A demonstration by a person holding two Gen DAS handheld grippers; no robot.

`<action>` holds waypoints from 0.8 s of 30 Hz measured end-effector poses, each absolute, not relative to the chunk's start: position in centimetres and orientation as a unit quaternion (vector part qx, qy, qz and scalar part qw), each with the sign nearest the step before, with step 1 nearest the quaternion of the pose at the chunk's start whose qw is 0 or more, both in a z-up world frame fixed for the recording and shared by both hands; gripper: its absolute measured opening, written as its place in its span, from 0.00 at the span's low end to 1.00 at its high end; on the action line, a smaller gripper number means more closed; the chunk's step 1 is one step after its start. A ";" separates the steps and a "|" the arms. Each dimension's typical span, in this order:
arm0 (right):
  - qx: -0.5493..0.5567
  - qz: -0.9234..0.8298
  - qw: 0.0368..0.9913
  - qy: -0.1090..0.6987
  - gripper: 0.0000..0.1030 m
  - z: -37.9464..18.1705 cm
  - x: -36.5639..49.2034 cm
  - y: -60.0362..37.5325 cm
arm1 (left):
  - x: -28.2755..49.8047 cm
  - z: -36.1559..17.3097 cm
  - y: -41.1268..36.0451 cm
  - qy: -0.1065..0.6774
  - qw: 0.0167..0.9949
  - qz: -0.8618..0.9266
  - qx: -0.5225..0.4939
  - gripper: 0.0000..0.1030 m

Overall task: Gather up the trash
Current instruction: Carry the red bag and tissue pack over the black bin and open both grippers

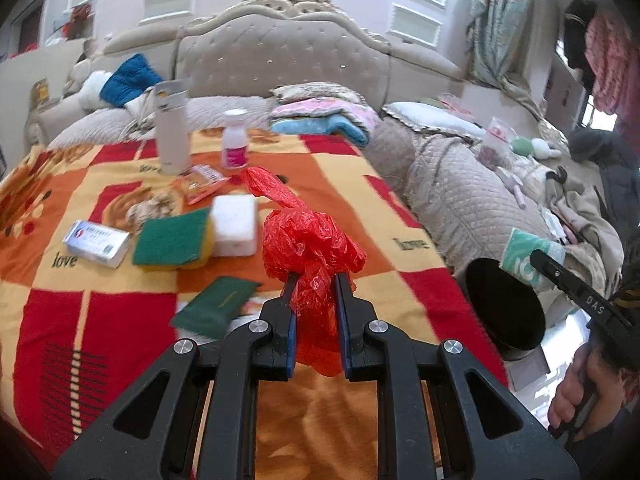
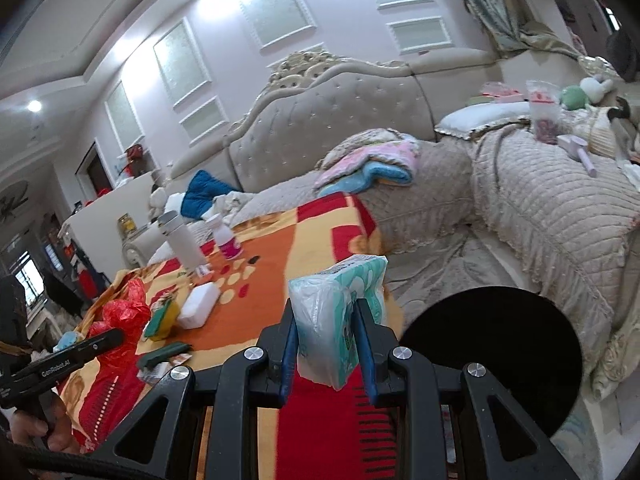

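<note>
Left gripper (image 1: 314,280), marked "GenRobot.AI", is clamped on a crumpled red plastic bag (image 1: 312,248) above the blanket (image 1: 60,264) printed "love", while the right gripper (image 2: 326,308), marked "DAS", pinches a green tissue pack (image 2: 344,312) past the blanket's right edge, beside the black bin (image 2: 492,360).

A home bedroom, probably: tufted headboard (image 1: 280,52), quilted bedding (image 2: 540,208), folded blankets (image 1: 320,116)

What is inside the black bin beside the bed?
The black bin shows only a dark opening in both views; any contents are lost in shadow. The tissue pack, held by the right gripper, is not in it.
</note>
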State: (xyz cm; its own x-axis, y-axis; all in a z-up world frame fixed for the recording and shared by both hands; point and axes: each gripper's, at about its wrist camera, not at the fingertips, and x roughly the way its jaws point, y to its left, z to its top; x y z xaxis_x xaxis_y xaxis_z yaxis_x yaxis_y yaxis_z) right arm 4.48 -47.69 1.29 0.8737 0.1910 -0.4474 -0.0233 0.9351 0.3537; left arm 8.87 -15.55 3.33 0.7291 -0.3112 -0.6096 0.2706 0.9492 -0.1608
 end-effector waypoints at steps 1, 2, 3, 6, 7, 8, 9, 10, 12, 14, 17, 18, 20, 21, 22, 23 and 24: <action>0.173 0.051 0.953 0.244 0.25 1.3 4.2 -48.1 | 8.9 3.5 -16.3 0.331 0.929 -0.165 -0.027 0.14; 0.173 0.048 0.953 0.245 0.25 1.3 3.9 -48.3 | 9.0 3.6 -16.7 0.331 0.928 -0.169 -0.026 0.14; 0.174 0.043 0.952 0.247 0.25 1.3 3.7 -48.6 | 9.1 3.7 -17.4 0.331 0.927 -0.173 -0.024 0.14; 0.173 0.033 0.953 0.247 0.25 1.4 3.2 -49.2 | 9.4 3.9 -19.5 0.330 0.924 -0.191 -0.019 0.14; 0.171 0.028 0.953 0.248 0.24 1.3 3.1 -49.3 | 9.6 3.9 -20.4 0.331 0.923 -0.198 -0.015 0.14; 0.169 0.023 0.953 0.250 0.24 1.2 2.9 -49.5 | 9.7 3.8 -21.1 0.331 0.921 -0.204 -0.011 0.14; 0.169 0.021 0.953 0.251 0.24 1.1 2.8 -49.8 | 9.9 3.7 -22.2 0.331 0.919 -0.214 -0.005 0.14; 0.168 0.018 0.953 0.253 0.25 1.0 2.7 -50.1 | 10.1 3.6 -23.1 0.331 0.917 -0.222 0.001 0.14; 0.168 0.009 0.952 0.257 0.25 0.8 2.3 -50.9 | 10.6 3.1 -25.3 0.335 0.909 -0.249 0.017 0.14; 0.170 -0.002 0.950 0.263 0.25 0.5 2.2 -51.7 | 10.9 2.5 -27.7 0.336 0.900 -0.275 0.035 0.14; 0.172 -0.022 0.945 0.277 0.25 -0.2 2.4 -52.9 | 11.4 1.6 -31.0 0.337 0.887 -0.310 0.058 0.14; 0.174 -0.032 0.942 0.285 0.25 -0.5 2.6 -53.4 | 11.7 1.2 -32.0 0.339 0.881 -0.323 0.063 0.14; 0.183 -0.048 0.936 0.295 0.25 -1.1 2.9 -54.6 | 12.0 0.5 -33.8 0.341 0.872 -0.343 0.074 0.14; 0.189 -0.051 0.934 0.298 0.25 -1.3 3.0 -55.0 | 12.2 0.2 -34.6 0.342 0.868 -0.352 0.079 0.14; 0.193 -0.056 0.933 0.300 0.25 -1.5 3.1 -55.6 | 12.5 -0.2 -35.5 0.344 0.861 -0.364 0.082 0.14; 0.199 -0.060 0.930 0.302 0.25 -1.7 3.4 -56.1 | 12.8 -0.5 -36.1 0.349 0.857 -0.370 0.082 0.14; 0.204 -0.065 0.928 0.305 0.25 -1.9 3.6 -56.6 | 13.3 -0.9 -36.7 0.357 0.851 -0.377 0.078 0.14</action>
